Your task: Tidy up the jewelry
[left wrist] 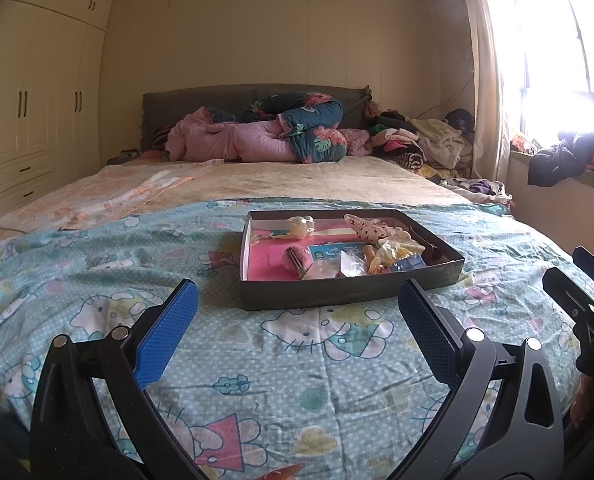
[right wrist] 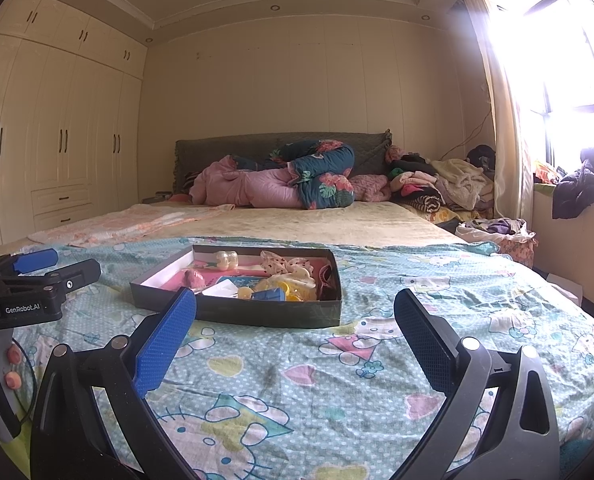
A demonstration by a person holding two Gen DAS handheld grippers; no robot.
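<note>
Both grippers hang low over the bed, and the left gripper [left wrist: 297,316] has its jaws spread wide apart, blue pads [left wrist: 165,336] facing each other with nothing between them. The right gripper [right wrist: 295,320] matches it: jaws wide apart, holding nothing. Ahead of both sits the shallow dark tray [left wrist: 349,294], resting flat on the turquoise cartoon-cat sheet [left wrist: 281,376] that covers the near end of the bed [left wrist: 297,184]. In the left wrist view the tray lies just beyond the jaws, roughly centred between them; in the right wrist view it sits ahead and a little to the left, its near-left corner just behind the left blue pad. Inside the tray there is a jumble of small pieces: a pink fuzzy clip [left wrist: 297,260] near the middle, a pale yellow hair ornament [left wrist: 301,226] at the far side, a spotted bow [left wrist: 367,228] toward the far right, yellow and blue trinkets [left wrist: 401,258] heaped at the near right, all over a pink liner. What each little piece is exactly, I cannot tell. The left gripper also shows at the left edge of the right wrist view, hovering above the sheet beside the tray. Farther up the bed, a rolled pink and floral quilt [left wrist: 281,132] lies against the grey headboard [left wrist: 201,108], a pile of clothes [left wrist: 421,142] to its right by the curtain [left wrist: 485,92], and cream wardrobes [left wrist: 37,100] line the left wall.
</note>
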